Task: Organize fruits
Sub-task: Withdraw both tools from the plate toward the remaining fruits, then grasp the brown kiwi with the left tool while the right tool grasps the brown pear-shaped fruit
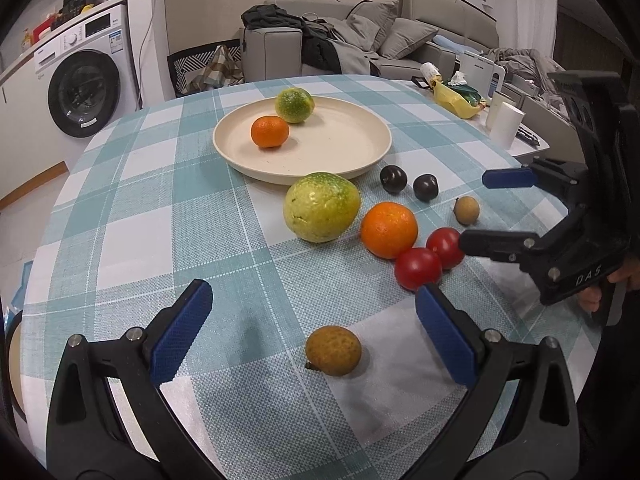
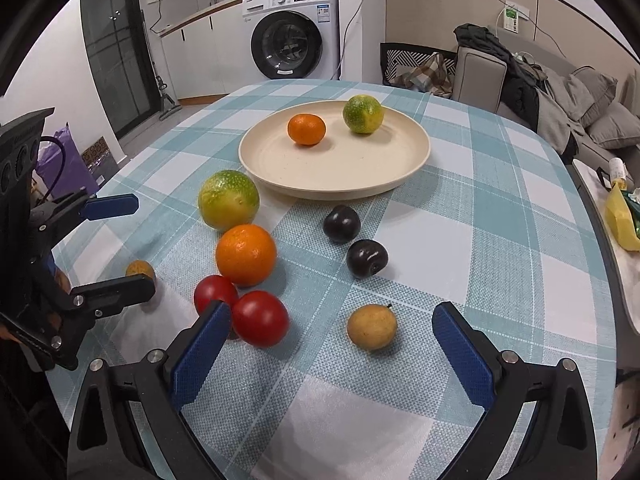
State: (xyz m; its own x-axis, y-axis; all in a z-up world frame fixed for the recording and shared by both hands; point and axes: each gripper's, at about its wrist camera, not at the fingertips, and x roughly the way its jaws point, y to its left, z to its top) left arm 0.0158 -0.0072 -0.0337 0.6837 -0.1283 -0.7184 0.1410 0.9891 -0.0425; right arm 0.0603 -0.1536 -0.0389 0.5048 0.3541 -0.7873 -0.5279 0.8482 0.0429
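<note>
Left wrist view shows my left tongs (image 1: 314,320) spread wide and holding nothing, with a small brown fruit (image 1: 333,350) lying on the checked tablecloth (image 1: 160,220) right between the two blue pads. From the right wrist view my right tongs (image 2: 332,338) are just as released, framing a small yellowish fruit (image 2: 372,327) that sits a little ahead of them.

So far the cream plate (image 1: 360,160) carries only a small orange (image 1: 269,131) and a green citrus (image 1: 294,105). Everything else waits on the cloth near the plate's edge: a big yellow-green fruit (image 1: 321,207), a large orange (image 1: 389,230) just beside it, two tomatoes (image 1: 418,267) touching each other, and two dark plums (image 1: 393,179) close to the rim.

I judge the job barely begun, with both hands lined up for a pick. Next I would lower each pair of tongs around its fruit, clench gently on the widest part, lift and carry it to bare space on the plate. My right tongs' left pad sits close to a tomato, so I should take care not to nudge it rolling.
</note>
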